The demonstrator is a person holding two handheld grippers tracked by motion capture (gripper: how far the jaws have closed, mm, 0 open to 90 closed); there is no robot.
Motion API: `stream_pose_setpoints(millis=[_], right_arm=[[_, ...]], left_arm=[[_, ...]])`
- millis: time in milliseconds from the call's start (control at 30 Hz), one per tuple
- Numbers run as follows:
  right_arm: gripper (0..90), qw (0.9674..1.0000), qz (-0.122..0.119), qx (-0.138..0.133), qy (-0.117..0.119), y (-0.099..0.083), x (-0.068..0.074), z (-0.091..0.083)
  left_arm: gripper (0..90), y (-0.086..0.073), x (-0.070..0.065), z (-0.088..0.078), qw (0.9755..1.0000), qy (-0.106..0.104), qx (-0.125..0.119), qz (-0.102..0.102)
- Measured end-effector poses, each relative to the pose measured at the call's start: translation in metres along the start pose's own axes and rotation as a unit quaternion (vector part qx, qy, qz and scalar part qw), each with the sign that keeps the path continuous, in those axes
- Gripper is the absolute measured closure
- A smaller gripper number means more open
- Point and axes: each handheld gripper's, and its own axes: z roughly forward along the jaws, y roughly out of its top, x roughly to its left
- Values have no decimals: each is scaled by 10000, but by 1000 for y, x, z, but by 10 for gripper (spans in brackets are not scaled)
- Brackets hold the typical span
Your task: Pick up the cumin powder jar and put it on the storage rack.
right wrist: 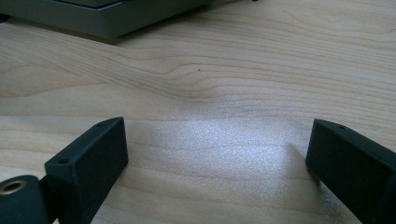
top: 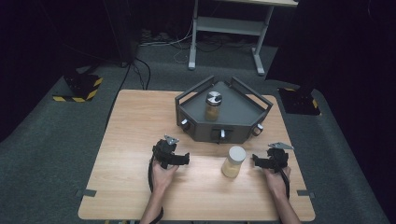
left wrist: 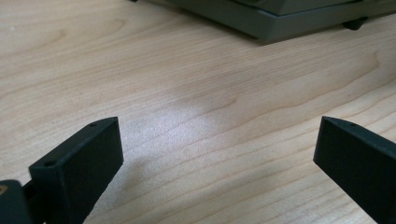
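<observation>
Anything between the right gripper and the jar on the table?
Nothing: bare table between the right gripper and the jar, seen in the high view.

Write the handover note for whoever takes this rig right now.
Left gripper: open, holding nothing, low over the table.
Right gripper: open, holding nothing, just right of the white-lidded jar.
That jar stands upright on the table between the grippers, in front of the grey tray.
Silver-lidded jar already stands in the tray.
Left, probably: grip the white-lidded jar; it may belong in the tray too.
</observation>
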Motion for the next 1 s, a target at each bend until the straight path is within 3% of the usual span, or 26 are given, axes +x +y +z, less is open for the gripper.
stream_pose_setpoints(millis=[500,700,1000], right_arm=[[49,10000,-2,0,0,0,0,0],[49,10000,-2,0,0,0,0,0],[49,10000,-5,-1,-3,0,0,0]], left_arm=[[15,-5,-13,9,9997,163,18,173],[14,-7,-20,10,9989,299,39,372],[13,-7,-23,10,9988,349,45,354]])
